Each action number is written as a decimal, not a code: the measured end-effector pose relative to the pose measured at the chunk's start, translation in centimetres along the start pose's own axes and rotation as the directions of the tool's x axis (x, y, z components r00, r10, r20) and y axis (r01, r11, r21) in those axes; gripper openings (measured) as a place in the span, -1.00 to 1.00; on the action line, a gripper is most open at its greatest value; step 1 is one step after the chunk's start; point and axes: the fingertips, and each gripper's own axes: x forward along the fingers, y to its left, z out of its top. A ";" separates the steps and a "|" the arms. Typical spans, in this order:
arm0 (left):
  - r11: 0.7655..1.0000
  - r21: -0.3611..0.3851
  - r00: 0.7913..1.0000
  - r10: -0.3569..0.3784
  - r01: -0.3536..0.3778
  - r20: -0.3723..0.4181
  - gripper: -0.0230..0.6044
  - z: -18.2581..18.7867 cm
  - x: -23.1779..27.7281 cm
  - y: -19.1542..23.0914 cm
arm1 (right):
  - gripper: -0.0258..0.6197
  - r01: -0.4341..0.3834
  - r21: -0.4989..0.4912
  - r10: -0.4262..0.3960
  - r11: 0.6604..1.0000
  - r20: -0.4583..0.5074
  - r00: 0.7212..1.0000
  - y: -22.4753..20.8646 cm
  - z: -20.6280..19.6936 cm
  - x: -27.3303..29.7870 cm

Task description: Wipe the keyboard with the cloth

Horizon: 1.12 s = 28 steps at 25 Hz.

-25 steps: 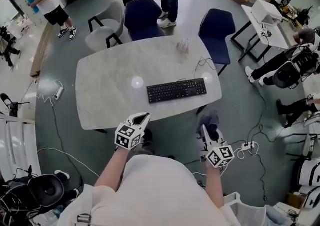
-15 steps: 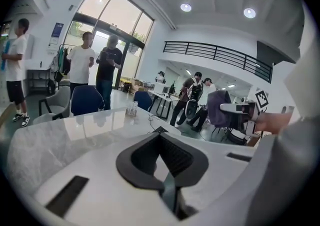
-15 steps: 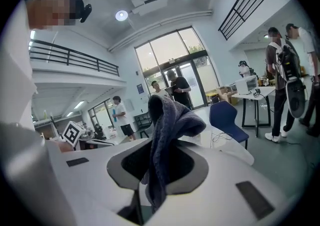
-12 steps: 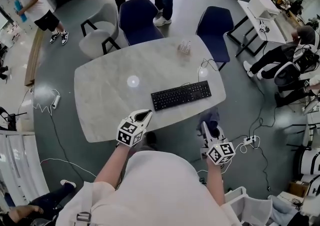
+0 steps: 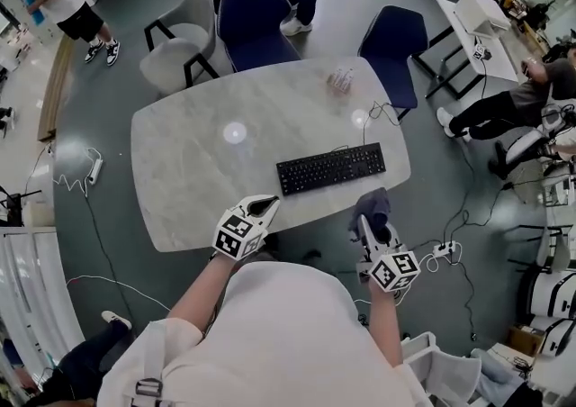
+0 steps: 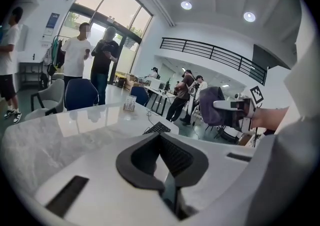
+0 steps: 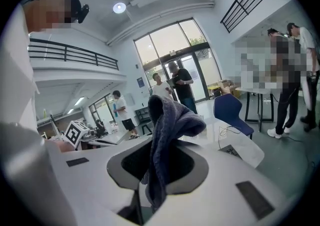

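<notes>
- Left hand-held gripper [image 5: 265,206]: white plastic with dark pads, jaws pressed together on nothing, at the counter's near edge.
- Counter [image 5: 189,162]: glossy pale marbled slab with rounded corners.
- Keyboard [image 5: 330,168]: flat and black, lying on the counter's near right part.
- Right hand-held gripper [image 5: 364,221]: pinching a nubby grey-blue cloth [image 5: 373,205], just off the counter's edge near the keyboard.

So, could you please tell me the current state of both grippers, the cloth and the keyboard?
Left gripper: shut, empty, at the near edge of the table.
Right gripper: shut on the cloth, just off the table's near edge.
Cloth: pinched, bunched up, sticking out past the jaws, clear of the keyboard.
Keyboard: flat on the table, not yet touched by the cloth.
</notes>
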 end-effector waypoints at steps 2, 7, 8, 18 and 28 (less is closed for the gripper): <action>1.000 -0.009 1.000 0.004 -0.004 0.000 -0.90 -0.1 0.3 -0.1 | -0.67 -0.007 0.001 0.007 1.000 -0.008 1.000 -0.4 0.0 0.3; 0.998 -0.046 0.999 0.040 -0.040 0.007 -0.90 -0.3 0.8 -0.2 | -0.67 -0.055 0.008 0.056 0.998 -0.035 0.998 -1.2 -0.2 1.6; 0.997 -0.052 0.999 0.051 -0.051 0.008 -0.90 -0.3 0.9 -0.2 | -0.67 -0.070 0.010 0.070 0.998 -0.040 0.997 -1.5 -0.3 2.1; 0.962 -0.179 0.975 0.216 -0.206 0.041 -0.90 0.3 3.1 0.0 | -0.67 -0.293 0.020 0.293 0.956 -0.164 0.942 -3.2 -0.5 7.3; 0.875 -0.317 0.917 0.397 -0.365 0.040 -0.90 -1.7 4.9 0.9 | -0.67 -0.488 0.065 0.481 0.871 -0.323 0.815 -4.7 -3.3 13.4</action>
